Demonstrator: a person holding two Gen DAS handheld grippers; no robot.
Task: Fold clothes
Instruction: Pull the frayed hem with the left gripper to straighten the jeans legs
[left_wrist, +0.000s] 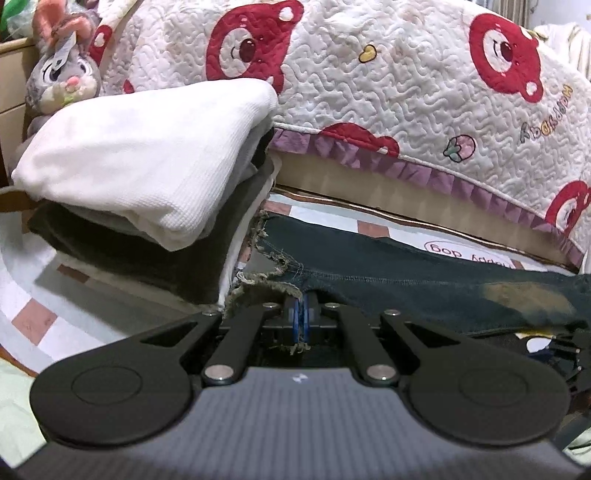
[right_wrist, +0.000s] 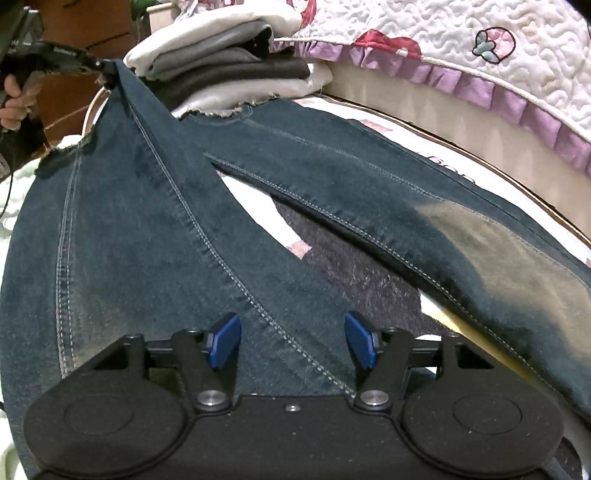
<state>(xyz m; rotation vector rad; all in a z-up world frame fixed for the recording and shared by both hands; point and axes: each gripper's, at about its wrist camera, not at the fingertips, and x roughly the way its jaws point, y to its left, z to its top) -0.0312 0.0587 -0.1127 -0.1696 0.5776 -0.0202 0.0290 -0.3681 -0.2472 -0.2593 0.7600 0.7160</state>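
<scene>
Dark blue jeans (right_wrist: 147, 229) lie spread on the bed, their two legs forming a V. One leg's frayed hem (left_wrist: 258, 291) is lifted and pinched by my left gripper (left_wrist: 303, 314), which is shut on it. That same gripper (right_wrist: 107, 70) appears at the top left of the right wrist view, with a hand (right_wrist: 14, 103) behind it. My right gripper (right_wrist: 291, 339) hovers open over the near leg, blue pads (right_wrist: 225, 339) wide apart on either side of a stitched seam and not pressing the cloth. The far leg (left_wrist: 406, 280) lies flat and has a faded patch (right_wrist: 480, 236).
A stack of folded clothes (left_wrist: 140, 158), white on top and grey and dark below, sits just left of the hem. A quilted blanket with red bears (left_wrist: 369, 74) rises behind the jeans. A plush rabbit (left_wrist: 66, 70) leans at the far left. Checked bedsheet (left_wrist: 55, 295) lies underneath.
</scene>
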